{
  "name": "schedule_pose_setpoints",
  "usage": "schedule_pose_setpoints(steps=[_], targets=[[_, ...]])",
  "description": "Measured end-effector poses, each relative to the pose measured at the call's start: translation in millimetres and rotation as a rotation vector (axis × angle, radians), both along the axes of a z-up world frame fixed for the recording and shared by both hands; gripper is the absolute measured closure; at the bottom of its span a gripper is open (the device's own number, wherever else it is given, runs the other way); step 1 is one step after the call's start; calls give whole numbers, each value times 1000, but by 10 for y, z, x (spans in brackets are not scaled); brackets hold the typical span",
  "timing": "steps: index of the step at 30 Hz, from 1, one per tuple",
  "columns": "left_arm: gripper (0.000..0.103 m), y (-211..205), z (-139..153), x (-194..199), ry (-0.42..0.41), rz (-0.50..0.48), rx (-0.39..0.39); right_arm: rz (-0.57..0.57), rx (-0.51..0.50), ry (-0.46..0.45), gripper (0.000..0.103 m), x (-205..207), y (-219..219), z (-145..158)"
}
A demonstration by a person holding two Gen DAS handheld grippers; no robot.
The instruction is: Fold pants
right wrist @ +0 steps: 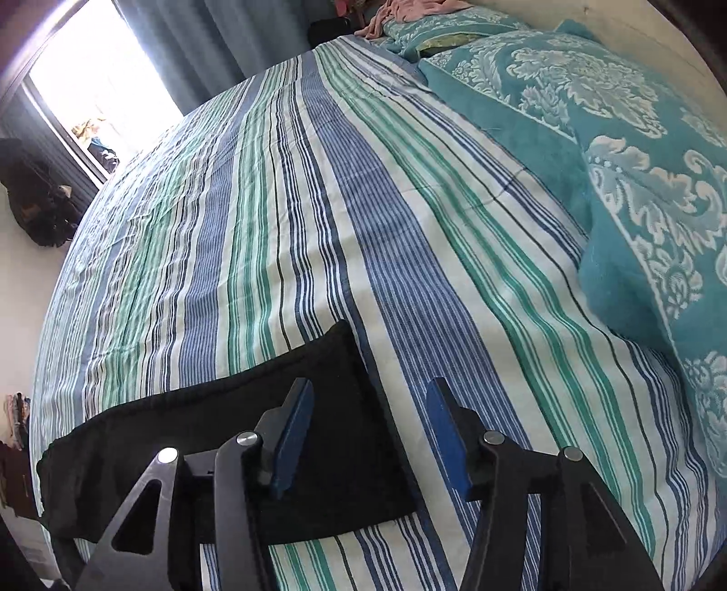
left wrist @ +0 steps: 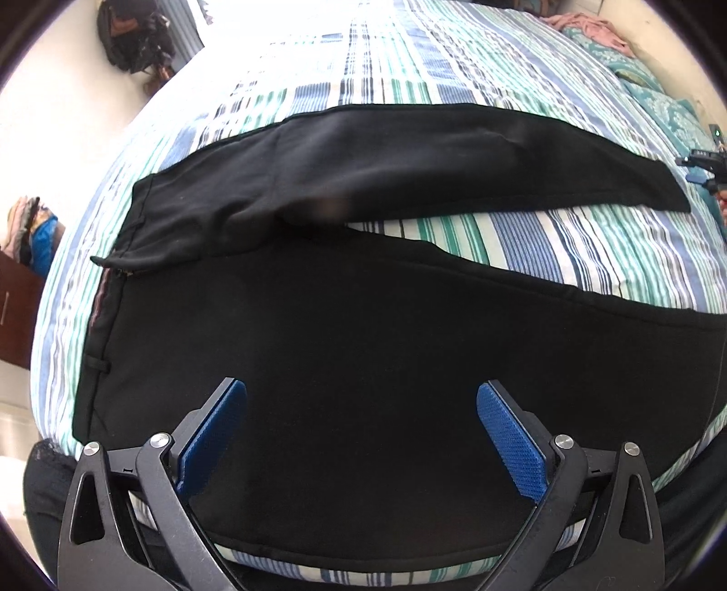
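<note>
The black pants [left wrist: 363,327] lay spread flat on the bed [left wrist: 568,245], over a sheet striped in blue, green and white. In the left wrist view the waistband sat at the left, with a belt loop showing on its edge, and the 2 legs ran out to the right, parted by a wedge of striped sheet. The farther leg stretched across the middle of the bed to a hem near the right edge of the picture; the nearer leg filled the lower half of the view. The left gripper [left wrist: 361,404] hung over the nearer leg with its blue-padded fingers [left wrist: 213,436] spread wide and nothing between them; whether the tips touched the cloth could not be told. In the right wrist view a leg end of the pants [right wrist: 254,436] lay at the lower left, its hem running diagonally across the sheet. The right gripper [right wrist: 370,404] sat over that hem, its fingers [right wrist: 295,436] set wide apart and holding nothing, the left one above the black cloth and the right one above bare sheet. A teal blanket [right wrist: 636,191] with a white flower pattern lay bunched along the right side of the bed, well apart from the pants. A bright window [right wrist: 100,91] with dark curtains showed past the far end of the bed, and a dark bag [left wrist: 131,41] hung on the wall.
</note>
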State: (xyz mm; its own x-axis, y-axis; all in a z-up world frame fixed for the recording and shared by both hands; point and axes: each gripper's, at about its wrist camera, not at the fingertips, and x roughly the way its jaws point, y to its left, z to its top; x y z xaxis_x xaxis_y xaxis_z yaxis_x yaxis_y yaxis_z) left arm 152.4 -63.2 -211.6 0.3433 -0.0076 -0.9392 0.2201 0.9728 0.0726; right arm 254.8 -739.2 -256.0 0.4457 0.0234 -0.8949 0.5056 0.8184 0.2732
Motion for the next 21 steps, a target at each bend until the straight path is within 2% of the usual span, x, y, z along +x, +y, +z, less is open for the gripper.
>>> schedule_pose_setpoints(steps=[4,5,6,7,10,11,13,15,17,18,19,20,21], targets=[[1,-31,-69,-3,19,1,24,105,-43,85,51,480,194,-320],[1,-32,-77,0,22,2,32,112,-49,127,67,564,244,-438],[1,-31,-75,5,22,6,36,115,-107,166,80,643,312,-476],[1,-25,-63,10,16,11,32,138,-171,152,95,723,395,-401],[1,-22,-14,30,-25,27,16,237,-487,59,96,930,639,51],[1,-29,-15,38,-33,30,13,239,-541,46,96,974,641,110],[1,-50,-45,56,-27,32,10,219,-539,74,96,1057,585,1],[1,-33,-63,85,-16,35,10,213,-512,137,94,1096,613,-285],[1,52,-10,189,-36,53,4,182,-497,183,86,1047,627,-520],[1,114,42,296,-68,74,10,146,-525,156,84,989,662,-485],[1,210,108,425,-114,108,17,114,-523,134,68,941,674,-421],[1,339,165,579,-168,150,21,87,-501,110,41,889,680,-340],[1,476,172,751,-208,199,39,56,-483,72,32,816,713,-233]])
